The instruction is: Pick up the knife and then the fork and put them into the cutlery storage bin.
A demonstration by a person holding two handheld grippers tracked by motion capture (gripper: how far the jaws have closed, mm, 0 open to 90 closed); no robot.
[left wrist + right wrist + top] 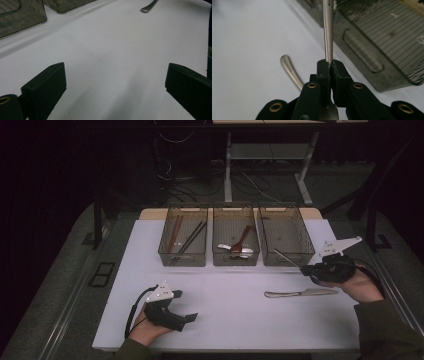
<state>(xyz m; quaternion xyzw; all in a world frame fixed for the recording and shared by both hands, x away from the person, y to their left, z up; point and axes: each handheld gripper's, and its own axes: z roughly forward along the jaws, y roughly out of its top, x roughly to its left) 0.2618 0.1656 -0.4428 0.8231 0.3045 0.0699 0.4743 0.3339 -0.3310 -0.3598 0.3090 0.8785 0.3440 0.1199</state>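
Note:
My right gripper (307, 270) is shut on a slim metal utensil (286, 257), whose handle sticks out up and left toward the right bin (286, 236). In the right gripper view the jaws (329, 66) pinch that utensil (327, 30) near one end; I cannot tell what kind it is. A metal knife (300, 293) lies flat on the white mat just below, its handle (290, 70) to the left of my jaws. My left gripper (192, 317) rests low at the front left, open, with bare mat between its fingers (47, 87).
Three smoky plastic bins stand in a row at the back of the mat (225, 320): the left bin (183, 242) holds chopsticks, the middle bin (235, 242) holds spoons. The knife's handle tip (148, 8) appears far ahead of the left gripper.

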